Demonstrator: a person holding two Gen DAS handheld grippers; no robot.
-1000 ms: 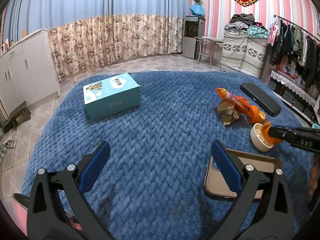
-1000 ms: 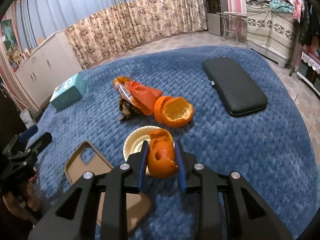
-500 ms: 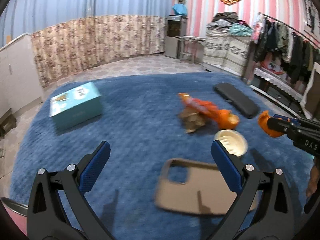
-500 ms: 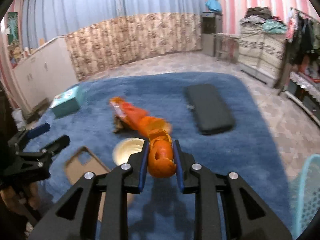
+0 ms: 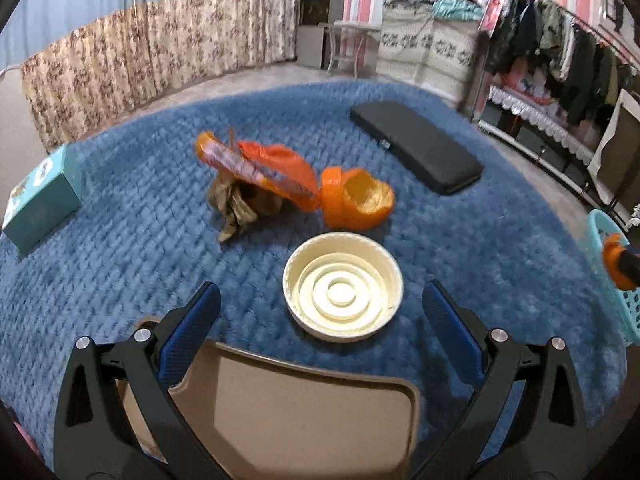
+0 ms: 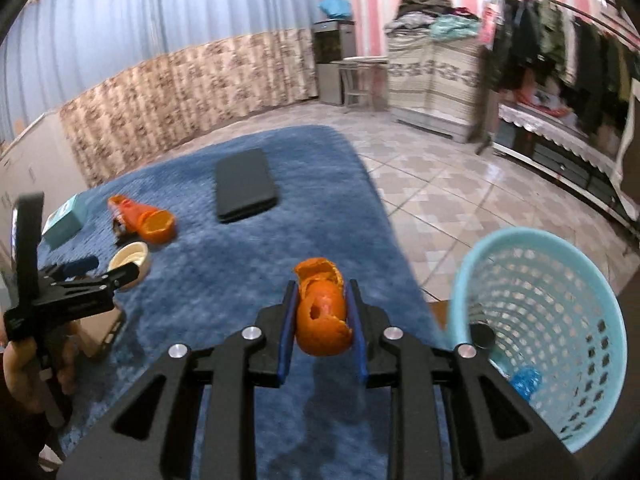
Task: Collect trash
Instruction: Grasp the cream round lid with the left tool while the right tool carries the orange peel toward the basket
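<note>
My right gripper (image 6: 322, 314) is shut on a piece of orange peel (image 6: 323, 316), held above the blue blanket near its right edge. A light blue mesh basket (image 6: 552, 320) stands just to the right, beside the table. My left gripper (image 5: 320, 328) hangs open over a cream round lid (image 5: 343, 285) and a tan phone case (image 5: 288, 420). Beyond the lid lie another orange peel half (image 5: 356, 200), an orange wrapper (image 5: 260, 168) and a crumpled brown paper (image 5: 236, 204). In the left wrist view the held peel (image 5: 616, 258) shows at the far right.
A black case (image 5: 416, 148) lies at the back right of the blanket (image 5: 120, 240), a teal box (image 5: 38, 196) at its left edge. The basket holds a dark round thing (image 6: 482, 334) and a blue scrap (image 6: 524, 384). Tiled floor (image 6: 440, 192) lies to the right.
My right gripper carried the peel from over the lid rightward to beside the basket. My left gripper swung right, from the bare blanket to over the lid and phone case.
</note>
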